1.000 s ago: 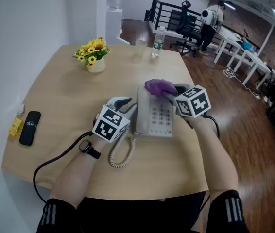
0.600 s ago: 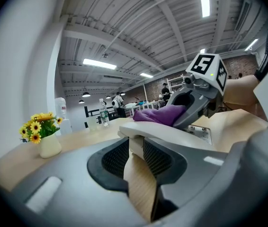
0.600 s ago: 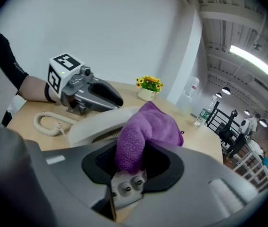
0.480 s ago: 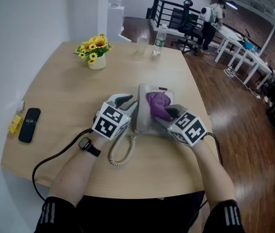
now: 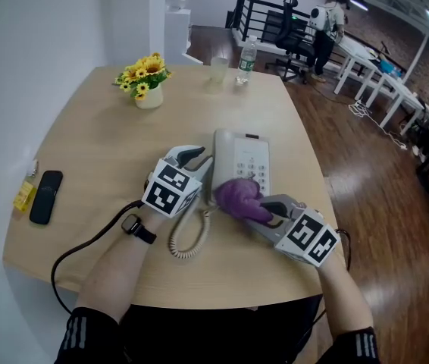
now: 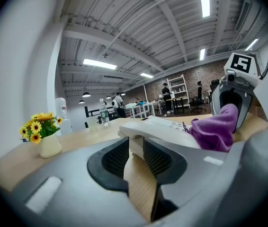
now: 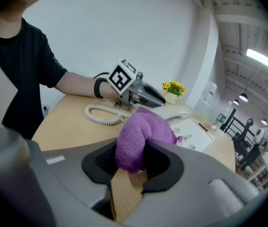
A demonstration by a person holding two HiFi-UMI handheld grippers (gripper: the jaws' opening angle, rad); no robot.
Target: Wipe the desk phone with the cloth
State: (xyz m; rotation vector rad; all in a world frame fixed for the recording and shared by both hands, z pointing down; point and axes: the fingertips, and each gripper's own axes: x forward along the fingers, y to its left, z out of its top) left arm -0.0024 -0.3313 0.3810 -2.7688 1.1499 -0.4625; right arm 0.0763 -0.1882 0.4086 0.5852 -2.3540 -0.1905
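A grey-white desk phone lies mid-table, its handset resting along its left side. My left gripper comes in from the left, shut on the handset's near end. The purple cloth is bunched on the phone's near edge, just below the keypad. My right gripper is shut on that cloth, its pads clamping the folded end. From the right gripper view the keypad and the left gripper lie beyond the cloth.
The coiled cord loops on the table by my left wrist. A sunflower pot, a glass and a water bottle stand at the far edge. A black mobile phone and a yellow item lie far left.
My right gripper has dragged the cloth from the phone's far end down over the keypad to its near edge. The left gripper has stayed on the handset.
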